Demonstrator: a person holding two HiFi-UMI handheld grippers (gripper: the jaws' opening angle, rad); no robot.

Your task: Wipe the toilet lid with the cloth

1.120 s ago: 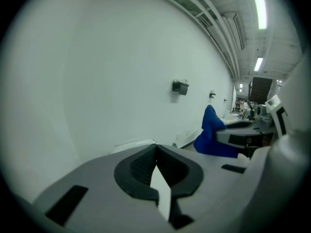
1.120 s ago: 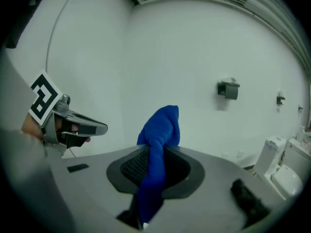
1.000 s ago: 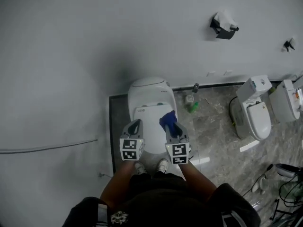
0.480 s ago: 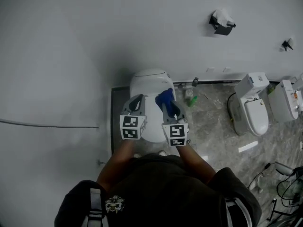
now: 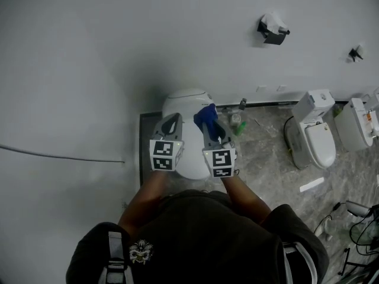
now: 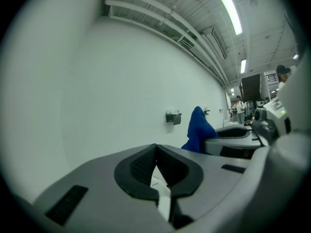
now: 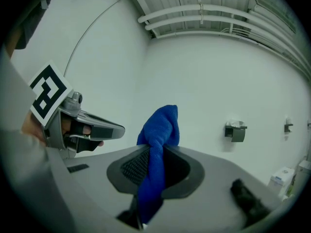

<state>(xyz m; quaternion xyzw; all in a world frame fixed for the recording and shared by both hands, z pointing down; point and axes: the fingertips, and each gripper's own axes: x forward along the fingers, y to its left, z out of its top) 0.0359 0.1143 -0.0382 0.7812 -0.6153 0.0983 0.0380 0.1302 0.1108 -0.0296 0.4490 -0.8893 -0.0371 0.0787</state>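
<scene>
**Blue cloth clamped in the right gripper, above the toilet**

At the centre of the head view, the right gripper point(image 5: 211, 125) is clamped on the blue cloth point(image 5: 206, 115). The cloth bunches up past the gripper's tips, over the right side of the white toilet point(image 5: 185, 101). The right gripper view shows the fabric pinched between the pads, with its tail hanging below them. The left gripper point(image 5: 172, 122), just to the left, has its jaws pressed together with nothing between them. A second toilet point(image 5: 314, 139) stands at the right edge, and a paper holder point(image 5: 271, 29) is on the wall at the upper right.
</scene>
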